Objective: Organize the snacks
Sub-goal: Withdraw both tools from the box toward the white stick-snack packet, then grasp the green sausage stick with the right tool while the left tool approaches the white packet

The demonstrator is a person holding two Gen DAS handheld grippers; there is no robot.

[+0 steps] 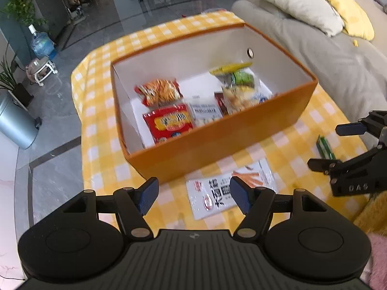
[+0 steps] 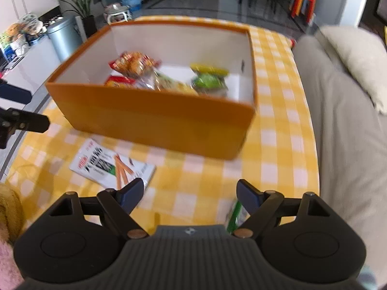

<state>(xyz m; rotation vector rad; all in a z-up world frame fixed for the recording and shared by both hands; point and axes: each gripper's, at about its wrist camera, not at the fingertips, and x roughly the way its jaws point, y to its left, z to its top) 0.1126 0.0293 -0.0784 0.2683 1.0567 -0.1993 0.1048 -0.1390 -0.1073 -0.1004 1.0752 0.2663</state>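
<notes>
- Your left tool (image 1: 194, 198) hangs over the near edge of the tabletop (image 1: 101, 169) with its jaws spread wide and nothing between them; its blue pads (image 1: 148, 195) are clear of everything.
- Your right tool (image 2: 188, 194) is likewise wide open and empty. In the left wrist view it enters from the right edge, and most of its body is cut off there.
- The orange box (image 1: 217, 140) stands in the middle of the yellow checked tabletop, open at the top, white inside.
- Inside it you can make out a clear bag of round crackers (image 1: 158, 91), a red packet (image 1: 169, 123) in front of that, a white-labelled packet (image 1: 205, 112) beside the red one, and a yellow-and-green bag (image 1: 238, 77) toward the far right. Blur makes the printing unreadable, and the box's near wall hides the lower parts of the front packets.
- A flat white snack pack (image 1: 217, 193) printed with orange sticks lies on the tabletop just in front of the box. Your left tool's right finger covers part of it.
- A small green packet (image 1: 325, 147) lies on the tabletop to the right, near your right tool. In the right wrist view it (image 2: 235, 213) shows just below the right finger, half hidden by the tool's body and badly blurred.
- A grey sofa (image 1: 326, 60) with a pale cushion (image 1: 297, 2) borders the tabletop's right side.
- At the frame's lower right corner, something pink and fuzzy (image 1: 377, 261) is cut off; you cannot tell what it is.
</notes>
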